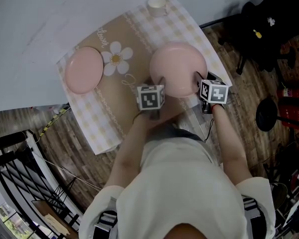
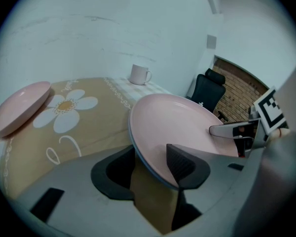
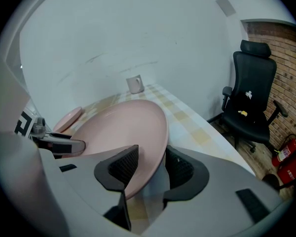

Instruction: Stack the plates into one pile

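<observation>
Left gripper [image 2: 149, 168] and right gripper [image 3: 150, 169] both spread astride the rim of near plate [image 1: 178, 66] on mat [image 1: 109, 97], not pinching; close both evenly, lift level against slip, then centre over far plate [image 1: 83, 69], well apart leftward.

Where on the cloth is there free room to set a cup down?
Free: the daisy print between the small plate and the large plate, and the checked strip nearest the person. Crowded: the large plate's near rim, which the left gripper and right gripper straddle.
</observation>
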A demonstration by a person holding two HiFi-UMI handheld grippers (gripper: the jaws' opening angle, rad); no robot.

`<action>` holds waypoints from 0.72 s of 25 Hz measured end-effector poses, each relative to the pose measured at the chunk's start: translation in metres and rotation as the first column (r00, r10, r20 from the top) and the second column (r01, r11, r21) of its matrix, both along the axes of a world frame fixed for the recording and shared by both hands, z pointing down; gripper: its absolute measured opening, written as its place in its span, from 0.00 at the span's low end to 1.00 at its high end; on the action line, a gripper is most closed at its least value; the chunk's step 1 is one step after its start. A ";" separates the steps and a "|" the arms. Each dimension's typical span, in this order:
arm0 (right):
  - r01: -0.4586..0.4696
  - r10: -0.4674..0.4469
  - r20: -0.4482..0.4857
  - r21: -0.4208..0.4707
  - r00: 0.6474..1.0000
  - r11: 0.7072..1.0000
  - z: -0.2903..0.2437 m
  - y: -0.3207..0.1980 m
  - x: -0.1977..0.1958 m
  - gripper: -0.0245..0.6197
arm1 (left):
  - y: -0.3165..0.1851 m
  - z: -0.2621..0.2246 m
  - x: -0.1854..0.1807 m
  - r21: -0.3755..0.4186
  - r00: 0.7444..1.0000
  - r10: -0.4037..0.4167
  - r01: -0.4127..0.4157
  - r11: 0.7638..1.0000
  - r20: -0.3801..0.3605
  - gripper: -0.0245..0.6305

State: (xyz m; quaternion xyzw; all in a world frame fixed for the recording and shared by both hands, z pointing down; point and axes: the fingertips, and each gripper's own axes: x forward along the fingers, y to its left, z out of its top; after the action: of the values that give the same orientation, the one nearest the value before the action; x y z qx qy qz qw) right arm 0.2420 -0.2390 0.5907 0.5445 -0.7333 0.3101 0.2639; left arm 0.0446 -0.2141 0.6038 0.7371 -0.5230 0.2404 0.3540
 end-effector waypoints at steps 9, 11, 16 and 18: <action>0.029 -0.029 -0.021 0.018 0.999 0.999 -0.007 0.006 -0.007 0.28 | 0.014 -0.001 -0.007 -0.011 0.998 -0.058 0.058 0.998 -0.022 0.31; 0.044 -0.044 -0.019 0.027 0.999 0.999 -0.010 0.008 -0.012 0.28 | 0.019 -0.003 -0.012 -0.007 0.997 -0.078 0.078 0.997 -0.025 0.30; 0.079 -0.079 -0.012 0.051 0.997 0.996 -0.019 0.017 -0.022 0.27 | 0.032 -0.012 -0.022 0.012 0.992 -0.120 0.120 0.993 -0.040 0.29; 0.096 -0.096 -0.010 0.063 0.995 0.993 -0.024 0.018 -0.027 0.26 | 0.037 -0.016 -0.027 0.021 0.989 -0.139 0.140 0.990 -0.042 0.29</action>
State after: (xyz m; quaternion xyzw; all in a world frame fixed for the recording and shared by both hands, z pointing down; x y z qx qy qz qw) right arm 0.2147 -0.2207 0.5667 0.5177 -0.7671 0.2717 0.2639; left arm 0.0173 -0.1771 0.5878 0.7076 -0.5690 0.1937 0.3716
